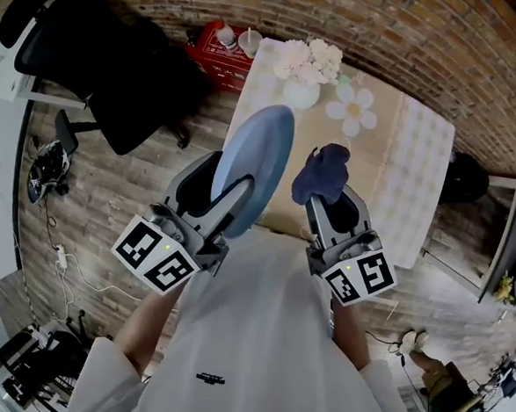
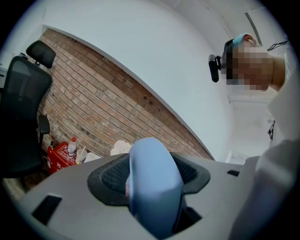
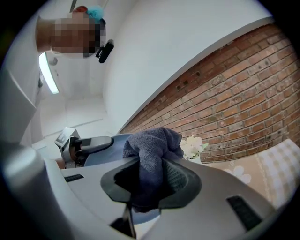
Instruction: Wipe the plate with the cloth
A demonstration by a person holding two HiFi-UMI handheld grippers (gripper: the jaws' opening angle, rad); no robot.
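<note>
Your left gripper (image 1: 232,201) clamps a pale blue round plate (image 1: 257,161) upright, and your right gripper (image 1: 333,204) pinches a dark blue cloth (image 1: 320,177).

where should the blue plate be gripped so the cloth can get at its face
By the rim, at the lower edge nearest the person, coming from below, as the left gripper does now. The blue plate is thin and stands on edge, so the rim fits between the jaws. That hold leaves most of its face bare for the cloth in the right gripper.
</note>
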